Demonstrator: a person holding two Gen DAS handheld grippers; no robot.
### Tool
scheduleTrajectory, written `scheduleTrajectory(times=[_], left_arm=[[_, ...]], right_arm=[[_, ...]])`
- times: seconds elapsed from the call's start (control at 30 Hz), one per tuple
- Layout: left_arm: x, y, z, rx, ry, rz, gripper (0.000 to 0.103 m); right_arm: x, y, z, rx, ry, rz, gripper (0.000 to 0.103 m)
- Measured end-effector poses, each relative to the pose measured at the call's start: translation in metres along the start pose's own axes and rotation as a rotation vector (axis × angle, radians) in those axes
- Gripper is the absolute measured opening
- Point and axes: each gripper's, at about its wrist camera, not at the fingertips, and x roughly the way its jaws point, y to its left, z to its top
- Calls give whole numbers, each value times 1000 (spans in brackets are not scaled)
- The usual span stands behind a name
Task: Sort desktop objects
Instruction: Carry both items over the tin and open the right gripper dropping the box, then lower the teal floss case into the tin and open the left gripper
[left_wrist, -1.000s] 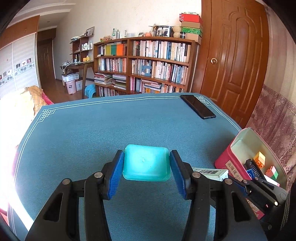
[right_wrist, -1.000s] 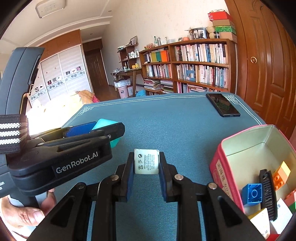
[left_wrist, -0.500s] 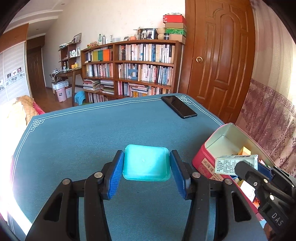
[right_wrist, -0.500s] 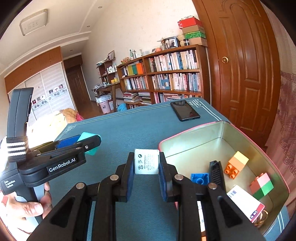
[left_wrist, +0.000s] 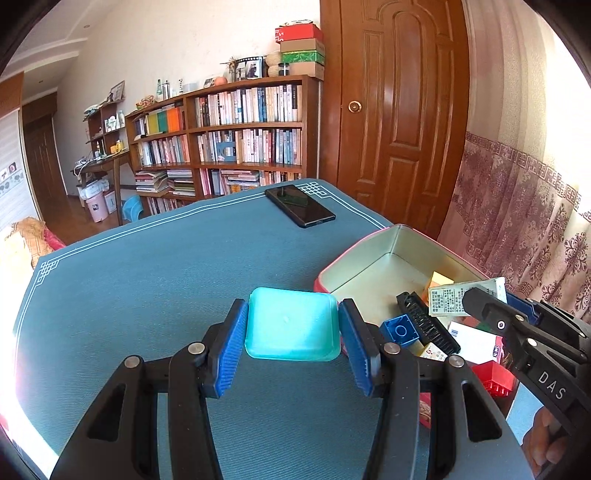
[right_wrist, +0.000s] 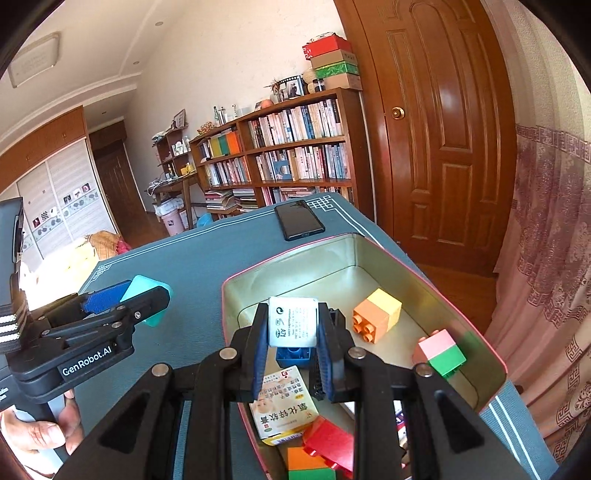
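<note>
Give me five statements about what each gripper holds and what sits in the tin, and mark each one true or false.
1. The right gripper is shut on a small white printed box. True.
2. The left gripper holds a red brick. False: it holds a turquoise square lid.
3. The white box hangs over the open tin. True.
4. The tin is empty. False: it holds toy bricks, such as an orange-and-yellow one.
5. The black phone lies inside the tin. False: it lies on the blue table mat.
</note>
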Motion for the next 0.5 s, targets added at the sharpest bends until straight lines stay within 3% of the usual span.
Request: scheduleTrajectory(times=[0.5], left_arm=[[6,-55,1,49,18,-57,53]], right_arm=[[-7,-39,-2,17,3,-53,27]])
